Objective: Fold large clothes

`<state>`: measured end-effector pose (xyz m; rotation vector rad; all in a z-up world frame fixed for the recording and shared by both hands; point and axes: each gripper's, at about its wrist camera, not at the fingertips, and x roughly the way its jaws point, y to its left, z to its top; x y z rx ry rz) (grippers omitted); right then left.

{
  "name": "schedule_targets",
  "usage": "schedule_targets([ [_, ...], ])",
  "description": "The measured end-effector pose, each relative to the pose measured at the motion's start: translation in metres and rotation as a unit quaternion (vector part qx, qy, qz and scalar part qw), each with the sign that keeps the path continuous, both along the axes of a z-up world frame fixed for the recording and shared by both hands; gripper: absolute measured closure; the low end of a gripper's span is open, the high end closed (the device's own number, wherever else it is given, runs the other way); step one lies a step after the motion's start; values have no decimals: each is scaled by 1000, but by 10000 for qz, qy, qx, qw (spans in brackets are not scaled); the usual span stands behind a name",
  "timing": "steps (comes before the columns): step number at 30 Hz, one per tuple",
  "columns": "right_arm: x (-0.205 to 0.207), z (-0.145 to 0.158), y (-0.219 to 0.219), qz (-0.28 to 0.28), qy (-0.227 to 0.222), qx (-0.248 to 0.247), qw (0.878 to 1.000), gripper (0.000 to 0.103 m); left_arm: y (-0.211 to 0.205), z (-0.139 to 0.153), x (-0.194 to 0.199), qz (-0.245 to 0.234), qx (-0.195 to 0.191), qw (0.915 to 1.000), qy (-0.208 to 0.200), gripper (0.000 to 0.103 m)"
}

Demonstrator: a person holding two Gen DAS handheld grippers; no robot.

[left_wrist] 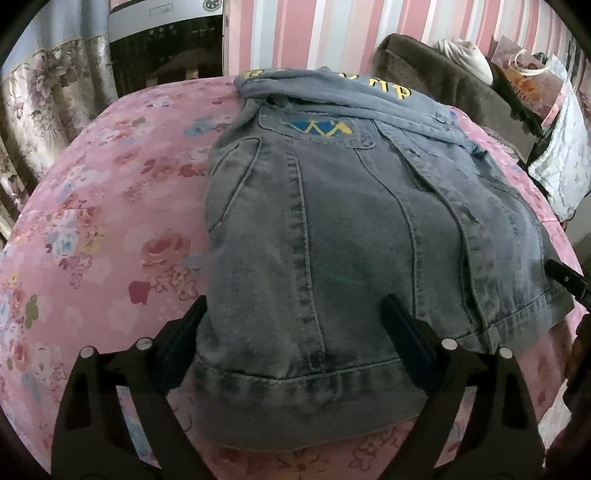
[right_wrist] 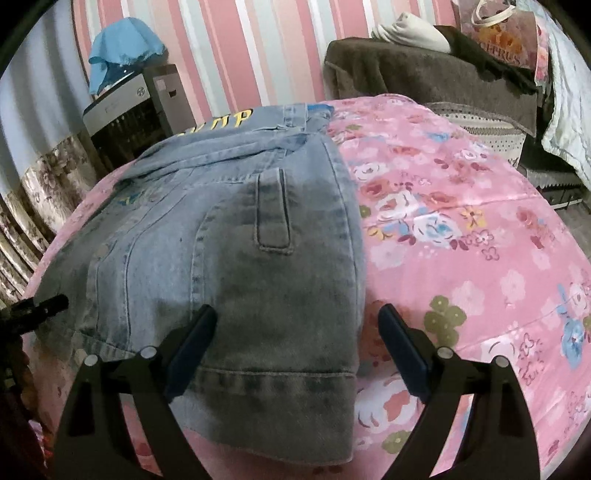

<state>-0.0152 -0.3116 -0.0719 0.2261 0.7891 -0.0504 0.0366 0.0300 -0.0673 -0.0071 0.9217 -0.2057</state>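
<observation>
A grey-blue denim jacket (left_wrist: 351, 229) lies on the pink floral bedspread (left_wrist: 110, 206), sleeves folded in, with yellow lettering at its far end. My left gripper (left_wrist: 295, 317) is open at the jacket's near left hem corner, its jaws wide apart with the hem between them. The jacket also shows in the right wrist view (right_wrist: 240, 258). My right gripper (right_wrist: 299, 321) is open at the near right hem corner, left finger over the denim, right finger over the bedspread (right_wrist: 461, 240). The right gripper's fingertip (left_wrist: 565, 278) shows at the left view's right edge.
A brown blanket (right_wrist: 424, 74) with a white cloth and a printed bag (right_wrist: 506, 33) sits at the far right. A grey appliance (right_wrist: 122, 110) with a blue cloth on top stands by the striped wall. Floral curtains (left_wrist: 48, 110) hang at the left.
</observation>
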Motion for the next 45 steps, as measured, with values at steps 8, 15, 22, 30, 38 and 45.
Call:
schedule_targets([
  [8, 0, 3, 8, 508, -65, 140, 9986, 54, 17, 6, 1, 128, -100, 9998, -98, 57],
  [15, 8, 20, 12, 825, -400, 222, 9955, 76, 18, 20, 7, -200, -383, 9989, -178, 82],
  [22, 40, 64, 15, 985, -920, -103, 9908, 77, 13, 59, 31, -533, -327, 9961, -629, 87],
  [30, 120, 111, 13, 1015, -1129, -343, 9878, 77, -4, 106, 108, -615, 128, 9926, -1035, 88],
  [38, 219, 120, 1, 765, -1069, -588, 9896, 77, -19, 123, 206, -562, 98, 9926, -1069, 88],
  [45, 277, 92, -15, 619, -624, -533, 9947, 77, -42, 115, 274, -693, 358, 9904, -1145, 88],
])
